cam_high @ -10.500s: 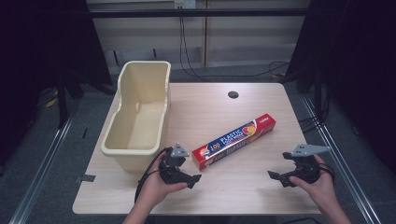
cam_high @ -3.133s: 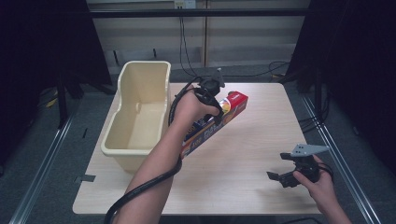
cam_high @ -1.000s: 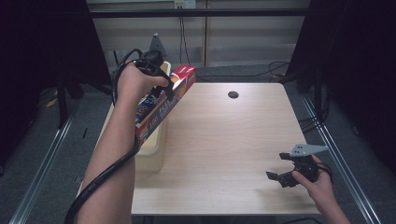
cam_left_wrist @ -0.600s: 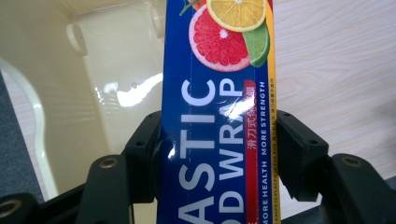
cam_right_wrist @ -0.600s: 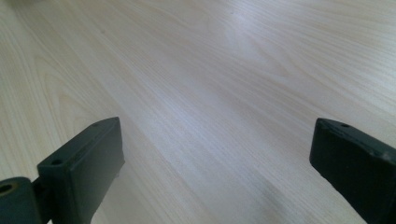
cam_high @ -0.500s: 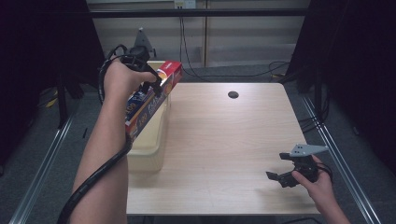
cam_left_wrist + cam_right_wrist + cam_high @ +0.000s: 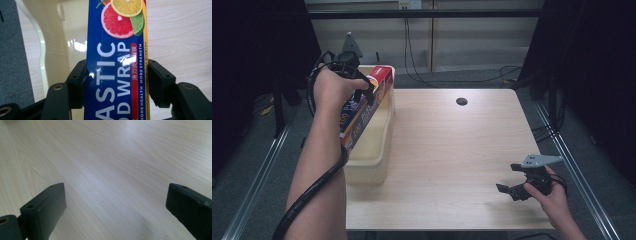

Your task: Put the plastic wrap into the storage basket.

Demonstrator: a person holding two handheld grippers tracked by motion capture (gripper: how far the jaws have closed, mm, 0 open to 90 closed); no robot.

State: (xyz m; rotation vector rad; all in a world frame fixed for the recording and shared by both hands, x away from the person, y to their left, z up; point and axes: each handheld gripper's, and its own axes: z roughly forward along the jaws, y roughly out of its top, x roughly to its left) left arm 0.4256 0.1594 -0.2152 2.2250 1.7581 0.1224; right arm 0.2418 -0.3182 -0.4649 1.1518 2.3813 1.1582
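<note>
The person's left hand (image 7: 329, 87) covers most of the left gripper (image 7: 362, 86) in the high view, so its jaws can't be made out there. The plastic wrap box (image 7: 362, 107) hides the near wall of the cream tub (image 7: 377, 150) behind it, and the forearm masks the box's lower end. In the left gripper view the box (image 7: 116, 62) runs off the top and bottom edges; its lettering is chopped to "ASTIC" and "D WRAP". The small print beside the red strip is too fine to read. In the right gripper view both jaws are cut off at the bottom edge. The small dark round mark (image 7: 461, 101) on the table (image 7: 452, 150) is too small to identify.
</note>
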